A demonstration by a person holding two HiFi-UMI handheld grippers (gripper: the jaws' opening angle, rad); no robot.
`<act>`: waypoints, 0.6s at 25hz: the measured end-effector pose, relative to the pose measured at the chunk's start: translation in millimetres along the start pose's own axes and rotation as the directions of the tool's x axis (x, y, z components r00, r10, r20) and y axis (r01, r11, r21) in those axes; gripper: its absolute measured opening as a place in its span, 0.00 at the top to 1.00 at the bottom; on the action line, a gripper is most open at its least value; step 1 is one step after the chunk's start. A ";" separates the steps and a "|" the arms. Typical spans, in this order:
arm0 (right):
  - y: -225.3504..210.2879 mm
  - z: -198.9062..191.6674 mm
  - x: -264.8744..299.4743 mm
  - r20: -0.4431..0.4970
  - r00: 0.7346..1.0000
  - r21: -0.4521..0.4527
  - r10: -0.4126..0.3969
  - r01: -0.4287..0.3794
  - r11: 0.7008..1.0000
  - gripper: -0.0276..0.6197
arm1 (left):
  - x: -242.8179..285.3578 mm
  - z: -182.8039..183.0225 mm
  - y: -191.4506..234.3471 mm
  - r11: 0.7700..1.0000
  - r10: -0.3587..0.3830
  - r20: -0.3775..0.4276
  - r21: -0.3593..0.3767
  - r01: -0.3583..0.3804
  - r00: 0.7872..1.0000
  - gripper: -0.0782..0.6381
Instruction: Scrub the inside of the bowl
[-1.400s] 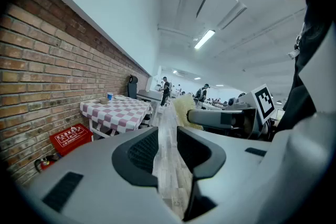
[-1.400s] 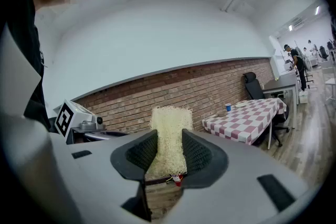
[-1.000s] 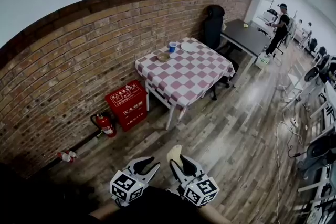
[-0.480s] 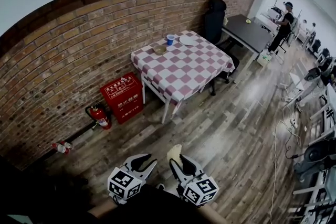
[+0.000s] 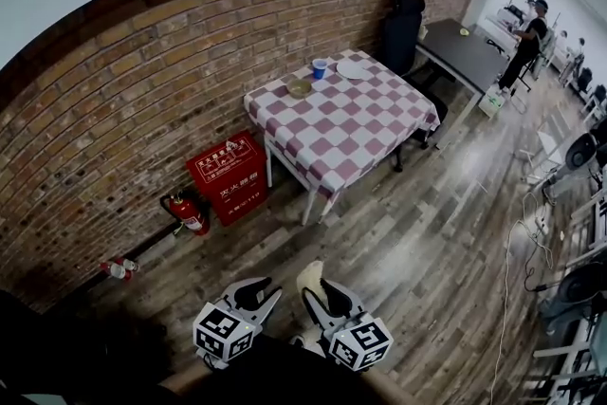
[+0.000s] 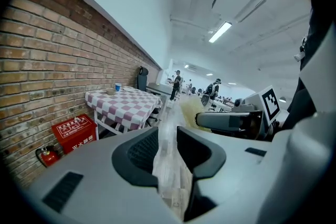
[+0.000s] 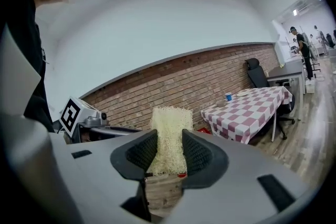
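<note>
The right gripper [image 7: 169,140] has its jaws clenched on a pale yellow, fibrous scrub pad [image 7: 170,119]. The pad stands upright between the jaws and reaches well past the fingertips. Just beside it, the left gripper [image 6: 168,136] has its jaws released and carries nothing. Only the wooden floor [image 5: 408,242] shows through the gap between them. Both grippers are held low, close to the person's body, and tipped a little below level.

Ahead and to the left of the jaws, a red box [image 5: 228,175] and a fire extinguisher [image 5: 190,215] stand against the brick wall [image 5: 123,100]. Further ahead, well apart from both sets of jaws, is the table [image 5: 360,133] with its red-and-white checked cloth. The bowl [image 5: 300,88] sits near the table's far edge on the wall side. A blue cup [image 5: 320,68] stands near the bowl, with a white plate [image 5: 354,69] beside the cup.

Scrubbing has not begun, and the step in hand looks like the approach. To do it well, the person should end up with the bowl straight ahead of the jaws rather than off to one side. The right grip should stay firm so the pad does not slip. The open left jaws would best take the bowl's rim first, since a light bowl on cloth would likely slide or spin under the pad. The cup stands close enough to be knocked.
</note>
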State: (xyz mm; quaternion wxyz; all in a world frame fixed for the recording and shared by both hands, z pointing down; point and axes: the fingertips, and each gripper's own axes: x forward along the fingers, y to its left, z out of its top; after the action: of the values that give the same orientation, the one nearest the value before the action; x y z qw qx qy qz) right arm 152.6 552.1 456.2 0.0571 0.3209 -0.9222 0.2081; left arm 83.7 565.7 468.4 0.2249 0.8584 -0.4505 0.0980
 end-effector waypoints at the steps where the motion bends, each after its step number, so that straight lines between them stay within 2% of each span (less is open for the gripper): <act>1: -4.8 1.7 9.8 -0.006 1.000 0.002 -0.007 0.007 1.000 0.72 | 5.0 2.4 8.2 1.000 -0.007 -0.003 -0.001 0.007 1.000 0.72; 8: -33.3 23.5 97.6 -0.066 0.995 0.023 -0.072 0.074 0.997 0.72 | 32.3 44.7 97.7 0.999 -0.041 0.005 -0.020 0.041 0.999 0.72; 15: -47.3 44.0 174.0 -0.107 0.983 0.025 -0.148 0.151 0.988 0.72 | 56.1 82.5 181.1 0.994 -0.106 0.017 -0.020 0.107 0.994 0.72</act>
State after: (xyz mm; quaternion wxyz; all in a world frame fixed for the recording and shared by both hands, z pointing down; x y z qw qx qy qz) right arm 45.9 401.3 474.3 0.1155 0.3787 -0.8877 0.2351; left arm -34.9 396.4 470.6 0.2353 0.8796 -0.4068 0.0743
